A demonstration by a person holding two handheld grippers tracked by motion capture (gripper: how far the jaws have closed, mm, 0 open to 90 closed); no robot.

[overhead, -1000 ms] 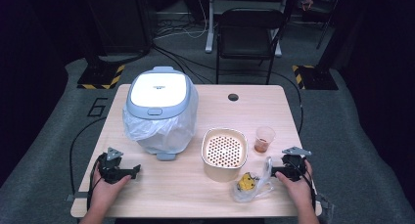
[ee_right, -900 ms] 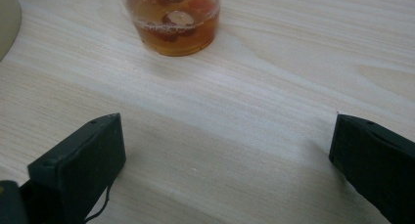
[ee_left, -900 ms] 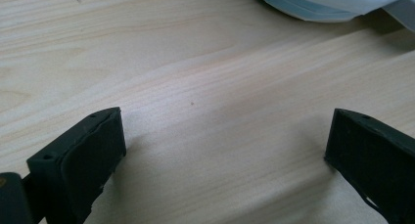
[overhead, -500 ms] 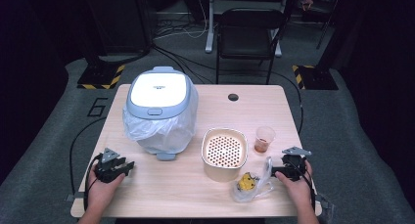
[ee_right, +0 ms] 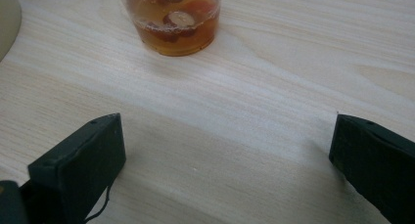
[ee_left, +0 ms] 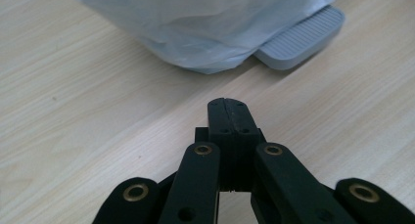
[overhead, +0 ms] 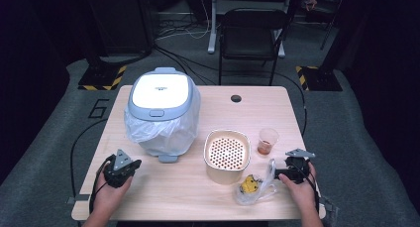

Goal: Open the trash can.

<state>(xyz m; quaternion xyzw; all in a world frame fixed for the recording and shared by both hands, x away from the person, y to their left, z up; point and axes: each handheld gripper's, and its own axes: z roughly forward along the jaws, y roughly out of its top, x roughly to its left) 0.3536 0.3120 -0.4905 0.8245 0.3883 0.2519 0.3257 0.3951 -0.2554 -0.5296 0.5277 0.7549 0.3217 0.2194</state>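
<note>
My left gripper (ee_left: 228,108) had just clenched empty at the wooden table's (overhead: 208,197) seven o'clock, my right gripper (ee_right: 225,150) gaped below the clear plastic cup of amber drink (ee_right: 172,18) at four o'clock, risking a spill.

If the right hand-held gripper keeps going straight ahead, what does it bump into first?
Probably the plastic cup of brownish drink. The right hand-held gripper points at it, open, with bare table between.

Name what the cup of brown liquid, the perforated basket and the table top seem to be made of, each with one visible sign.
Cup: probably clear plastic; the liquid and floating slices show through its wall. Perforated basket: looks like matte cream plastic or coated metal; smooth wall, regular holes, cannot tell which. Table top: pale wood or wood-look laminate; straight grain lines, low sheen.
</note>
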